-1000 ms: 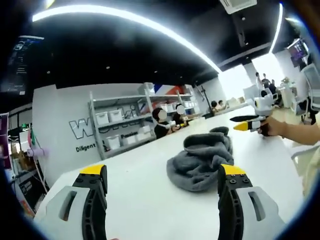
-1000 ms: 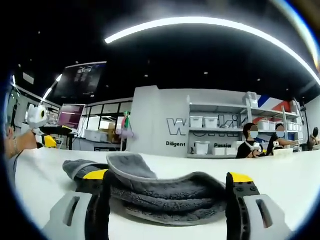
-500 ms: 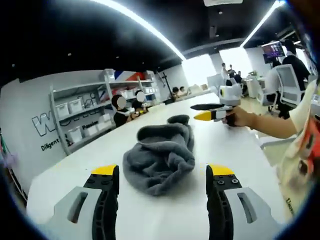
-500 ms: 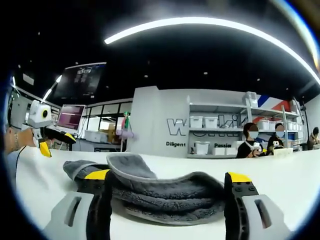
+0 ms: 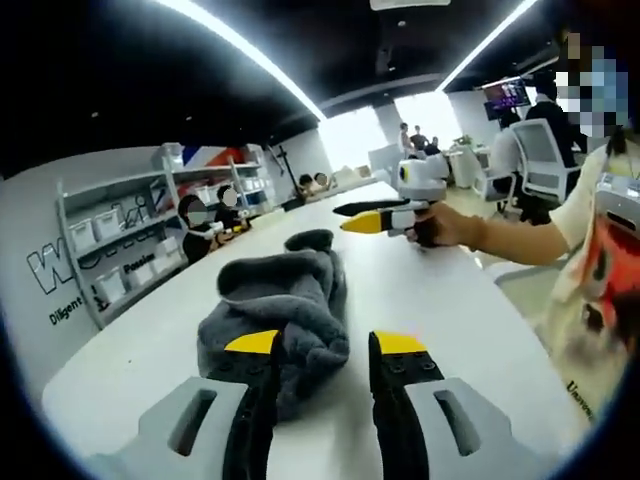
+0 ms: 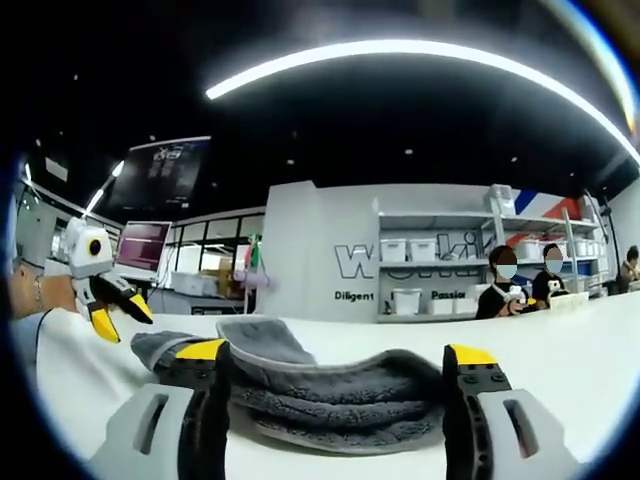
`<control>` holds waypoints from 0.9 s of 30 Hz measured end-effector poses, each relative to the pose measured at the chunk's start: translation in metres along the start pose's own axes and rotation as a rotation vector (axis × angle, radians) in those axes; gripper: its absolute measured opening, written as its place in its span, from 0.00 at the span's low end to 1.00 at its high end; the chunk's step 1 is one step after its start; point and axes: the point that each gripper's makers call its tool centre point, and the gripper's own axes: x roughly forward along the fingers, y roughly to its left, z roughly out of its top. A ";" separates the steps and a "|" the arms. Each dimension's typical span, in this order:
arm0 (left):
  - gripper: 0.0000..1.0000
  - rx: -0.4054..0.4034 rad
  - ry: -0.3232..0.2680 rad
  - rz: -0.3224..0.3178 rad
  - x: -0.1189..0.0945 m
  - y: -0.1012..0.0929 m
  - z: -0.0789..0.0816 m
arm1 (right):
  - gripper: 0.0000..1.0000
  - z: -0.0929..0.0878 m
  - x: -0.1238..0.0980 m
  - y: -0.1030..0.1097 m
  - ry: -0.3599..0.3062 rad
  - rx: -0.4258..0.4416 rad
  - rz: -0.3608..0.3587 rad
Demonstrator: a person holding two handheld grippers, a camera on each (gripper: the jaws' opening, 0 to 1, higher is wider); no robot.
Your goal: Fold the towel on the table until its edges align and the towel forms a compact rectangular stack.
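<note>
In the left gripper view, the crumpled grey terry towel (image 5: 283, 310) lay in a loose heap on the white bench (image 5: 450, 310), in the centre of the frame. The left tongs (image 5: 325, 350) rose from the bottom edge with their yellow-tipped jaws apart, though fairly near each other; the left jaw tip overlapped the near edge of the towel, and whether it touched the cloth could not be told. At the upper right of that frame the right tongs (image 5: 360, 215) hovered above the bench, held in a person's hand (image 5: 435, 222), their black and yellow jaws slightly parted and holding nothing.

In the right gripper view, the right tongs (image 6: 335, 355) stood wide apart at the bottom of the frame, with the towel (image 6: 330, 390) bunched between and behind the two jaws. The left tongs (image 6: 120, 312) showed at the left edge of that frame, above the bench (image 6: 560, 335). Grey shelves with white bins (image 6: 420, 265) stood against the far wall.
</note>
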 end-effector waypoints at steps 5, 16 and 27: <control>0.32 0.067 0.135 0.015 0.006 0.002 -0.026 | 0.87 0.001 -0.001 -0.001 -0.008 0.009 -0.001; 0.04 0.150 0.184 0.080 0.009 0.013 -0.029 | 0.87 0.001 0.000 -0.002 -0.006 0.013 -0.001; 0.03 0.054 0.055 0.191 0.001 0.036 0.010 | 0.87 0.001 0.001 -0.004 -0.005 0.008 -0.003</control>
